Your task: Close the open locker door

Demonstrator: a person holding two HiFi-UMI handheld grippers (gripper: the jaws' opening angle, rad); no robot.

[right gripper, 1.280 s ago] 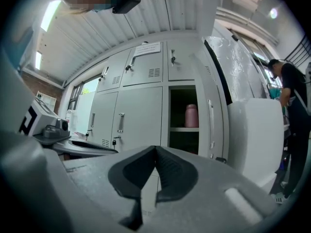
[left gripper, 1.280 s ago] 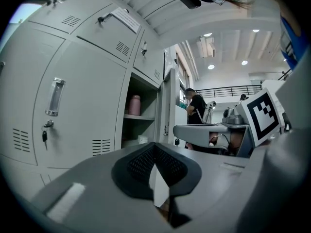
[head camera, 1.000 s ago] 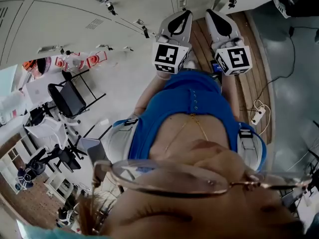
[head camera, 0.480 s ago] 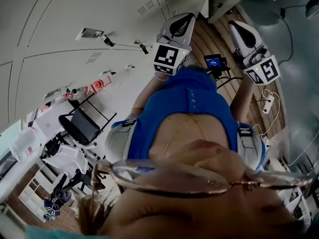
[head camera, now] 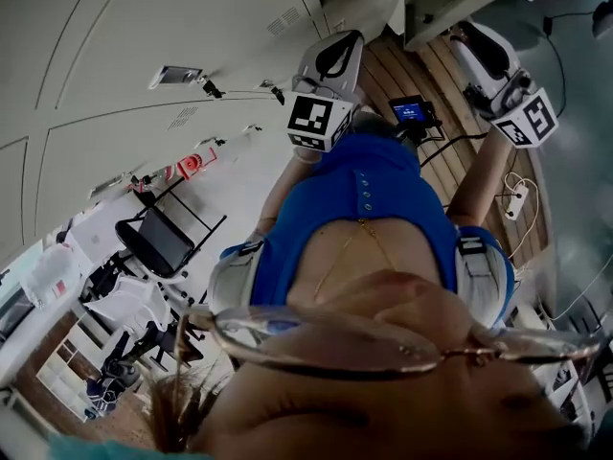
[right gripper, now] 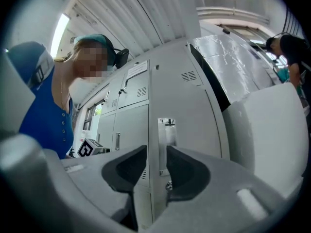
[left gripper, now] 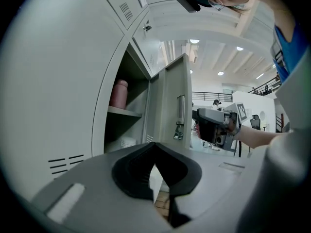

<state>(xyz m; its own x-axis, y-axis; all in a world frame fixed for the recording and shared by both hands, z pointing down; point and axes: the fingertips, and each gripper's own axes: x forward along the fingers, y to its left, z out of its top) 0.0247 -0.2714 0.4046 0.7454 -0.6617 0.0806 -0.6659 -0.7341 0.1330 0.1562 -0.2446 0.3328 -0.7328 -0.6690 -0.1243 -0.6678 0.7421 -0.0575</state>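
Grey steel lockers (head camera: 144,56) fill the head view's upper left. The left gripper (head camera: 335,54) points toward them and the right gripper (head camera: 482,48) hangs over the plank floor (head camera: 450,161), with a small lit screen (head camera: 410,112) between the two.

In the left gripper view, its fingers are pressed together on nothing. Ahead, the locker door (left gripper: 171,101) stands ajar, with keys (left gripper: 178,134) hanging under its handle (left gripper: 181,109). A pink bottle (left gripper: 119,93) sits on the inner shelf (left gripper: 124,111), and the right gripper is just beside the door's edge.

In the right gripper view, its fingers are spread apart and empty. The door's handle shows in the gap; whether they touch it cannot be told.
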